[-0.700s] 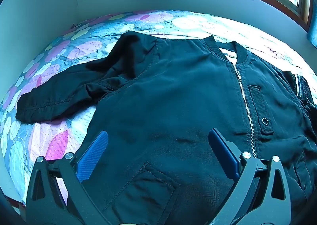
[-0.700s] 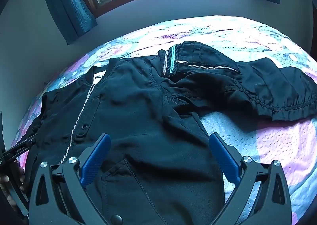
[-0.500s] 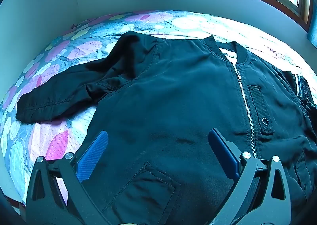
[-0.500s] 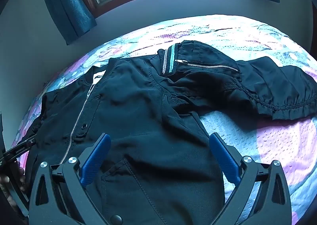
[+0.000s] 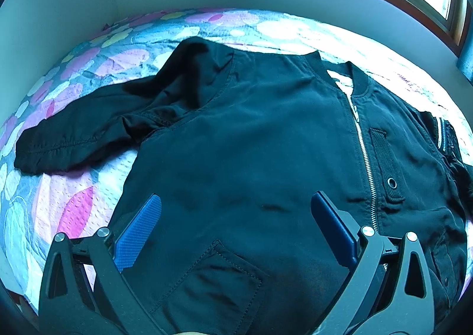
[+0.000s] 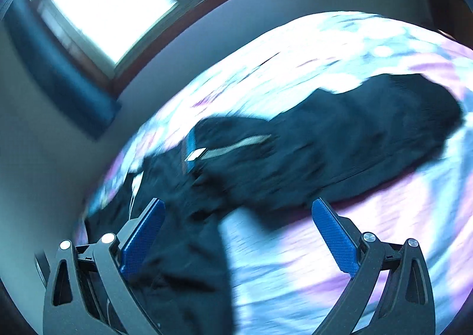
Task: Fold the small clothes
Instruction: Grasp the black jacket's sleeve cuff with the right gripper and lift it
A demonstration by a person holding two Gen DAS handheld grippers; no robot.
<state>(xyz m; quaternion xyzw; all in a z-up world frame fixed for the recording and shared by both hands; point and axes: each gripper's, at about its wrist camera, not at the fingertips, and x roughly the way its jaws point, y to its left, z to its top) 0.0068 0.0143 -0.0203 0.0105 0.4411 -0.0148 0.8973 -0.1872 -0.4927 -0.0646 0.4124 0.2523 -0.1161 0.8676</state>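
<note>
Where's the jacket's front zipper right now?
Left wrist view: the front zipper runs down the jacket right of centre, from the collar to just beside the open left tongs' right finger.

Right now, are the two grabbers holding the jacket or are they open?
Left gripper: open, holding nothing, over the black jacket.
Right gripper: open, holding nothing; picture blurred.

black jacket point(image 5: 266, 143), pink-and-white petal-patterned bedspread point(image 5: 74, 205)
</note>
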